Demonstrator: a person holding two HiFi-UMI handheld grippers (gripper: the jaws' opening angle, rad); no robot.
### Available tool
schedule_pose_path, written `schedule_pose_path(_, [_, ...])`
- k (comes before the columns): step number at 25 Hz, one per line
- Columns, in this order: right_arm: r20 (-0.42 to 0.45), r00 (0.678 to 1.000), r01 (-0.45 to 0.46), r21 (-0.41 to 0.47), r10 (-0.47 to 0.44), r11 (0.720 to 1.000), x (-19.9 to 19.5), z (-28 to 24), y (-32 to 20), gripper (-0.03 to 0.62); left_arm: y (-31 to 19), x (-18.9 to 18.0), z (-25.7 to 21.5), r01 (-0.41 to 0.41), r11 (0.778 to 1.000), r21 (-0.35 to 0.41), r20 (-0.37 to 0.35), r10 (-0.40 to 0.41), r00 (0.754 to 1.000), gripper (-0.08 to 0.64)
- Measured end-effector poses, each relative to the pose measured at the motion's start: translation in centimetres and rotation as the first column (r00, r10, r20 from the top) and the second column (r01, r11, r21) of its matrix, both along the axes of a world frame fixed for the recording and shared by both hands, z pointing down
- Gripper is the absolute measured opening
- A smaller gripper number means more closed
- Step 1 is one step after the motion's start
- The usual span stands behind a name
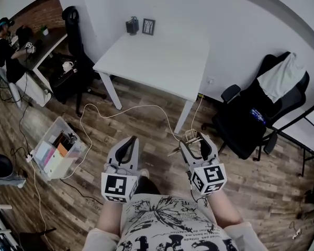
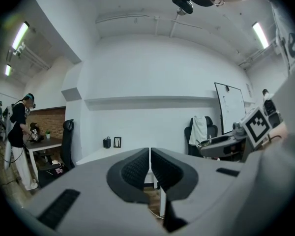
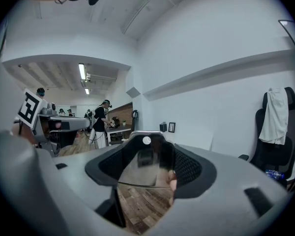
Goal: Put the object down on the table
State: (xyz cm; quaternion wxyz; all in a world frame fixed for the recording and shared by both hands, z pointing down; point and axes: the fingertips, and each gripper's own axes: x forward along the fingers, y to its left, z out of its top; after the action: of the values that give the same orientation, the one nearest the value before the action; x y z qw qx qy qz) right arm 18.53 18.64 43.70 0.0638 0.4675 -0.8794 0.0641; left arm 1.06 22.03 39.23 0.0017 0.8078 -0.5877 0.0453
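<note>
Left hand-held gripper (image 1: 130, 143): jaws together, nothing held, judged spare for now. Tabletop (image 1: 157, 61): white, well ahead, judged the destination. Right hand-held gripper (image 1: 195, 144): clamped on glossy object (image 3: 146, 163), which is carried above the floor, not yet set down.

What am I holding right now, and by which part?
The right gripper holds a glossy object, its fingers pressing its two opposite sides; what kind of object cannot be told. The left gripper is shut and empty.
</note>
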Motion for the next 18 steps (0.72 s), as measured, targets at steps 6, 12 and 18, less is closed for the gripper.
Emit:
schedule_pose_path(6, [-0.001, 1.0, -0.01, -0.024, 0.01, 1.0, -5.7, -0.4, -6.8, 0.279, -6.5, -5.9, -0.3, -0.005, 1.0, -0.012, -0.01, 0.005, 1.0, 0.012])
schedule_pose_path(12, [0.001, 1.0, -0.021, -0.039, 0.021, 0.999, -11.7, -0.6, -12.5, 0.279, -11.7, -12.3, -0.4, -0.003, 1.0, -0.023, -0.01, 0.003, 1.0, 0.012])
schedule_pose_path(18, [-0.018, 1.0, -0.001, -0.059, 0.0, 0.998, -16.2, 0.0, -15.8, 0.279, -14.8, -16.7, 0.3, 0.008, 0.999, -0.05, -0.046, -0.01, 0.999, 0.012])
